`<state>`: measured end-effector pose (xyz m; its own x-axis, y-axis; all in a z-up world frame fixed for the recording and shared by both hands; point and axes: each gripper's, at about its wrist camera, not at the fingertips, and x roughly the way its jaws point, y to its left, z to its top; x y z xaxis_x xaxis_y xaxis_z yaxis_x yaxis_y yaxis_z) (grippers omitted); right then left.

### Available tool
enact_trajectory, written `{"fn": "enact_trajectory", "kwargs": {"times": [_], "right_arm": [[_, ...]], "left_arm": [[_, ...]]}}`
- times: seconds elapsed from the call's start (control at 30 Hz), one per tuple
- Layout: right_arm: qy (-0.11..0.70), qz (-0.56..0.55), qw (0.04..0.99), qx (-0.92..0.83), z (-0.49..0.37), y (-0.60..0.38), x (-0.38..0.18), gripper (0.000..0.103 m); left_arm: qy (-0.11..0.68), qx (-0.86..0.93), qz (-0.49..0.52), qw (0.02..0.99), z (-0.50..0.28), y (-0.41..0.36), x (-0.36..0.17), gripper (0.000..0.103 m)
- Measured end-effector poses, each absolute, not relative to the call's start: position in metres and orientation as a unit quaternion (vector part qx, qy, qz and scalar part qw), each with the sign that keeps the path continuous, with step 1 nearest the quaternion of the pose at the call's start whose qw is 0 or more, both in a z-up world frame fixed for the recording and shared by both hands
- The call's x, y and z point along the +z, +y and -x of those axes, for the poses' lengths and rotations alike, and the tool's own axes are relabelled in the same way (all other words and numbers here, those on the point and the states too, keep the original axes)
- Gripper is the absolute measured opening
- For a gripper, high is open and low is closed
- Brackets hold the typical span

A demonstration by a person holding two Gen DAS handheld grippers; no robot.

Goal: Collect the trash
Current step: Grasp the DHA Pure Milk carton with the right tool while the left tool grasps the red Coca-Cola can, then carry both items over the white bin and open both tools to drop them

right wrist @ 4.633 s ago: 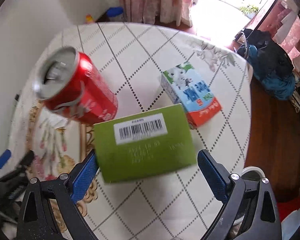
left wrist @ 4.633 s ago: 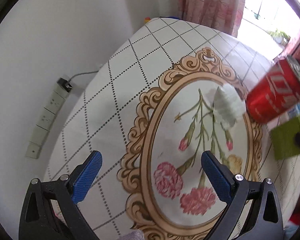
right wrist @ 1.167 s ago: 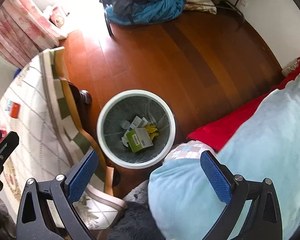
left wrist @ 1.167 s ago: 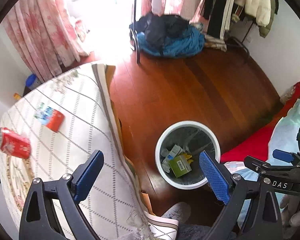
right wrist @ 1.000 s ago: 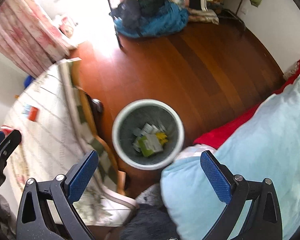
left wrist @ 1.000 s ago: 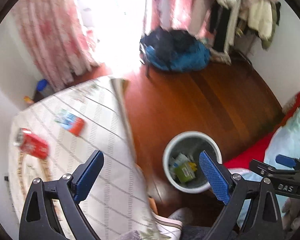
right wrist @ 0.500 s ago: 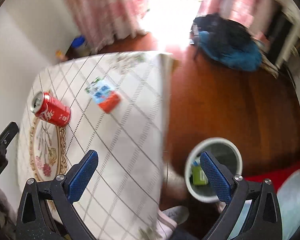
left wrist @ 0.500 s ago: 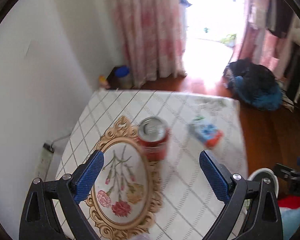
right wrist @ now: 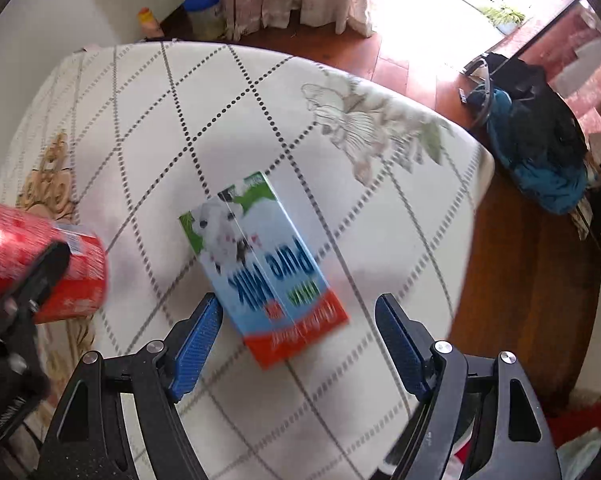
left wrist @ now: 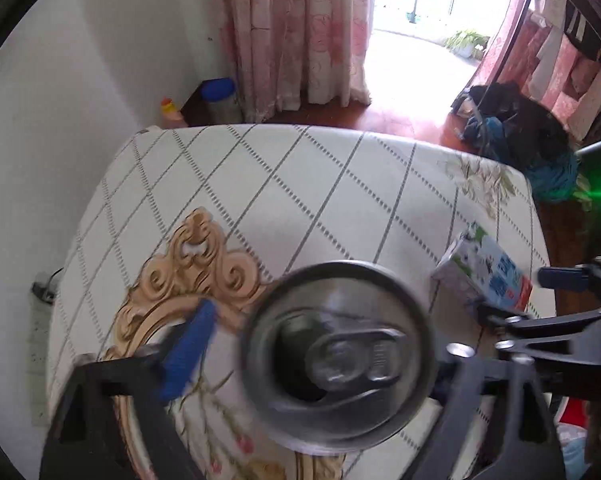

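The can (left wrist: pixel 338 354) fills the lower middle of the left wrist view, seen end-on: a silver lid with the pull tab lying flat and a dark opening below it, blurred at the rim. From the right wrist view its red side (right wrist: pixel 40 264) shows at the left edge, lying on its side on the tablecloth (right wrist: pixel 260 92), with a black finger of the left gripper across it. The left gripper (left wrist: pixel 320 354) has its jaws on either side of the can; one blue pad (left wrist: pixel 186 348) stands just beside the lid on the left with a sliver of cloth showing between, and the other pad is hidden behind the can, so I cannot tell whether the jaws have closed on it.

The milk carton (right wrist: pixel 262 268) lies flat near the middle of the table, white and blue with a green top corner, a cartoon animal, blue lettering and a red band at the near end. The print is blurred and reads upside down. In the left wrist view the same carton (left wrist: pixel 484 272) appears at the right, partly covered by the black frame of the other tool.

The right gripper (right wrist: pixel 298 344) hangs over the near end of the carton with its jaws spread wide, a blue pad on each side and neither touching it.

The tablecloth is cream with a dotted diamond grid, a gold scrolled frame (left wrist: pixel 192 276) and a pale flower print (right wrist: pixel 364 120) near the far corner. Beyond lie a wooden floor (right wrist: pixel 520 280), pink curtains (left wrist: pixel 300 28) and a heap of blue and black clothing (right wrist: pixel 536 144).
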<state>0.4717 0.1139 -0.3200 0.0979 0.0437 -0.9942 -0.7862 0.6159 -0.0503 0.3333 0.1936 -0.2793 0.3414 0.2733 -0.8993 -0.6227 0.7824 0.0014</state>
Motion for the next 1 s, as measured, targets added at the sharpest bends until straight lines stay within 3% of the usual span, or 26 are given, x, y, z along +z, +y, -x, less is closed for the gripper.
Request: {"fn": "enact_trajectory", "kwargs": {"times": [0.07, 0.3, 0.6, 1.0], "right_arm": [[0.597, 0.317, 0.671, 0.305, -0.473, 0.122, -0.327, 0.080], [0.604, 0.292, 0.672, 0.313, -0.469, 0.126, -0.328, 0.056], [0.599, 0.269, 0.693, 0.299, -0.455, 0.112, -0.314, 0.054], [0.538, 0.166, 0.765, 0.313, -0.413, 0.027, -0.206, 0.053]], "left_arm": [[0.494, 0.283, 0.172, 0.804, -0.333, 0.197, -0.279, 0.062], [0.479, 0.287, 0.167, 0.813, -0.323, 0.199, -0.278, 0.061], [0.465, 0.308, 0.148, 0.817, -0.304, 0.196, -0.257, 0.061], [0.417, 0.295, 0.113, 0.852, -0.269, 0.140, -0.179, 0.061]]}}
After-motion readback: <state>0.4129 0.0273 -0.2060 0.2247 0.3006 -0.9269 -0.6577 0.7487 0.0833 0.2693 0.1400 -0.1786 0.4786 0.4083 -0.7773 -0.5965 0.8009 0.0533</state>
